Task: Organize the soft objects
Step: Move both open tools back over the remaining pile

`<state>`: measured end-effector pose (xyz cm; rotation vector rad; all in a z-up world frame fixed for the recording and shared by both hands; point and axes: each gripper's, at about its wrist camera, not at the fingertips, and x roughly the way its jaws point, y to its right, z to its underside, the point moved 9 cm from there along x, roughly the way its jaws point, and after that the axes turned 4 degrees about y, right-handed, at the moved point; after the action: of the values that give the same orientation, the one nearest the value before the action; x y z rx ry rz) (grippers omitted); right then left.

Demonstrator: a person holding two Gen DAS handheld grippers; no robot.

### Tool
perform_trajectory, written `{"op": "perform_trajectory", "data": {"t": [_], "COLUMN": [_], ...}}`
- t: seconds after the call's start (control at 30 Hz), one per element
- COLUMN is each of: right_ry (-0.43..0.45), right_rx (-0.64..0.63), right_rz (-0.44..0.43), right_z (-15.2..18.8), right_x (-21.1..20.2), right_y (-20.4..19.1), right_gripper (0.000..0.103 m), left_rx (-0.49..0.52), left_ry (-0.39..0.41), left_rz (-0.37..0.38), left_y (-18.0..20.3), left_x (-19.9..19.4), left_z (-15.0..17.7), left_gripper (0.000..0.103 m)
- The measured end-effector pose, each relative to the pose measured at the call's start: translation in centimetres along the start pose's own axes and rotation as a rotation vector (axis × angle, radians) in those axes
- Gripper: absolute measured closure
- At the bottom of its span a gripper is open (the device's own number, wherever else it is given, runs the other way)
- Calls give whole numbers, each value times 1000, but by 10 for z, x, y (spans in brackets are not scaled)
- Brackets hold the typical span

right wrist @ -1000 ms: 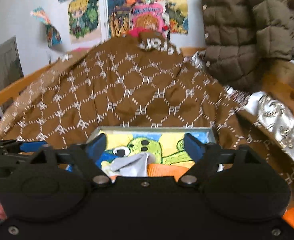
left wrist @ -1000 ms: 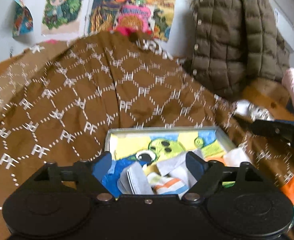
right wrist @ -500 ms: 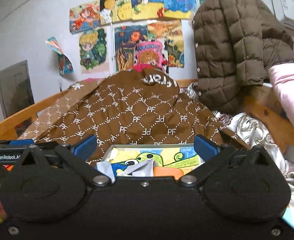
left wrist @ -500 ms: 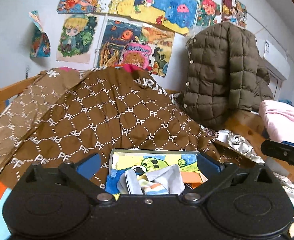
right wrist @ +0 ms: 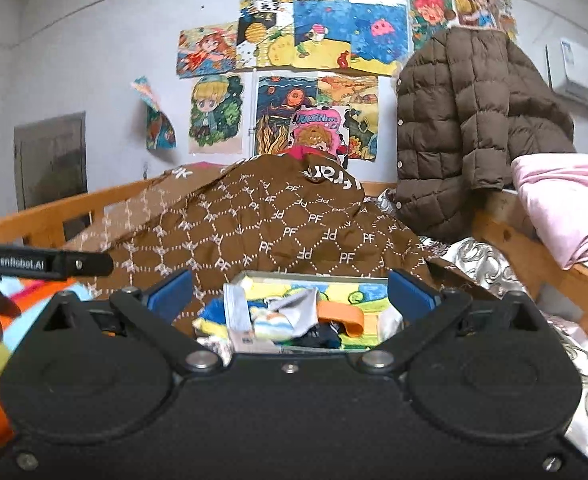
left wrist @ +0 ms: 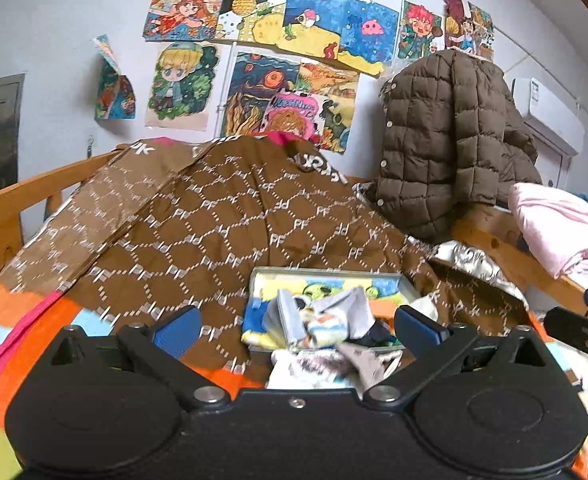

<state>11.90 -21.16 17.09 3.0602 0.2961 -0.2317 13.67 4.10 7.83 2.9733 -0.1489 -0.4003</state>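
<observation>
A shallow box with a cartoon lining [left wrist: 326,280] [right wrist: 306,278] sits on the brown patterned quilt [left wrist: 234,232] [right wrist: 278,232]. It holds a jumble of socks, grey and striped [left wrist: 322,320] [right wrist: 282,316], plus an orange one [right wrist: 340,314]. More socks lie on the bed in front of the box [left wrist: 318,366]. My left gripper [left wrist: 296,326] is open and empty, held back from the box. My right gripper [right wrist: 292,294] is open and empty too, facing the box from just in front of it.
A brown puffer jacket [left wrist: 450,140] [right wrist: 470,120] hangs at the back right over the wooden bed rail [left wrist: 502,248]. Folded pink bedding [left wrist: 558,228] [right wrist: 570,208] lies on the right. A silver patterned cloth [right wrist: 482,260] lies beside the quilt. Drawings [left wrist: 294,28] cover the wall.
Both grippers have pulled back and tilted up from the box, so more of the wall and bed shows. Both stay open and empty.
</observation>
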Motion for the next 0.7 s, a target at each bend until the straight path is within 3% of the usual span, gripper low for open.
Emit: {"op": "perform_trajectory", "data": {"t": [0.2, 0.47, 0.7], "right_ry": [-3, -36, -86], "right_rx": [-34, -12, 0], "right_rz": [24, 57, 92], "right_z": [18, 40, 63], "right_x": [-18, -19, -13], "right_y": [-14, -16, -11], "right_gripper": [0, 0, 0], "left_rx": [21, 64, 51], "left_ry": [-35, -146, -198], "left_rz": [-20, -7, -22], "left_y": [-4, -6, -16], "left_x": [-21, -35, -36], "left_z": [38, 91, 113], "left_gripper": [1, 1, 1]}}
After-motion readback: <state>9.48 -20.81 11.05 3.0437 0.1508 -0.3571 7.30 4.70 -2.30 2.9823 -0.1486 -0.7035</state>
